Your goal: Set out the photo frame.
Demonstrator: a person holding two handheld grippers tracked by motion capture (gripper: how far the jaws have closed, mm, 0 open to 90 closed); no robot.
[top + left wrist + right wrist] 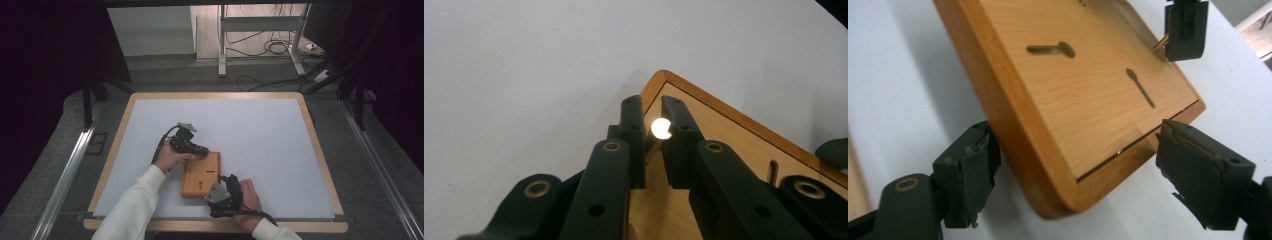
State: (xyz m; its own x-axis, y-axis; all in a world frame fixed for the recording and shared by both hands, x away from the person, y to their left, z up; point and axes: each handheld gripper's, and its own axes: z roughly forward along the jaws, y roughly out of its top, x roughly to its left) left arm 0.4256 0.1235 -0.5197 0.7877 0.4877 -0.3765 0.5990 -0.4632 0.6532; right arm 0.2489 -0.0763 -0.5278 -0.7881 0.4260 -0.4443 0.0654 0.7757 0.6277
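An orange-brown wooden frame [200,175] lies back-side up on the white tabletop [250,135]; its panel has keyhole slots [1050,49]. My left gripper [204,150] sits at the frame's far left edge. In the left gripper view [653,117] its jaws are nearly together, pinching the raised rim [650,152] next to the corner [664,75]. My right gripper [223,183] is at the frame's near right corner. In the right gripper view [1083,175] its jaws stand wide open on either side of that corner [1058,200], with gaps to the wood.
The table has a light wooden border [310,130]. White surface lies to the right of and beyond the frame. Past the far edge are metal stand legs [222,45] and cables [272,47] on the floor. Metal rails [70,165] run along both sides.
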